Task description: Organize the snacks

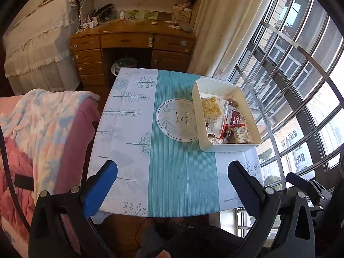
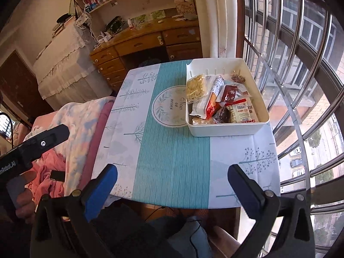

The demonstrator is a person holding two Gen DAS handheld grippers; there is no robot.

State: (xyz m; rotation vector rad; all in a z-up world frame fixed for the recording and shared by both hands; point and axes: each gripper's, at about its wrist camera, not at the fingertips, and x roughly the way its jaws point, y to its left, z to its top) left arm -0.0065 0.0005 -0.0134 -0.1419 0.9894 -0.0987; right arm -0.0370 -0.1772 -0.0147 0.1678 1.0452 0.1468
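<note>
**Ana:** Snacks (image 2: 221,99) first, or the tongs?

**Ben:** Tongs, then outward. The left tongs (image 1: 172,191) are spread as wide as they go, nothing between the blue pad and the black one. The right tongs (image 2: 172,190) are spread wide too, and empty. Both hang over the near edge of the tabletop (image 2: 172,161), pointing down at it.

**Ana:** How much open room is ahead of them?

**Ben:** Plenty. From six o'clock up to the centre the tablecloth (image 1: 182,182) is bare, and so is the whole side from seven to eleven o'clock. In the left wrist view the near edge runs just under the fingertips, with the floor below.

**Ana:** And the snacks?

**Ben:** All in the white bin (image 2: 228,129), at about one o'clock in the right wrist view, close to the tabletop's window-side edge. The window bars (image 2: 301,86) stand just beyond that edge. A bed with a patterned blanket (image 2: 81,116) lies against the opposite edge, at nine o'clock.

**Ana:** Any writing?

**Ben:** The round emblem (image 2: 169,105) in the middle of the cloth reads "Now or never"; the bin overlaps its rim. The wrappers carry print, red and white, too small to read. One clear pack (image 2: 194,88) shows pale puffed pieces.
</note>
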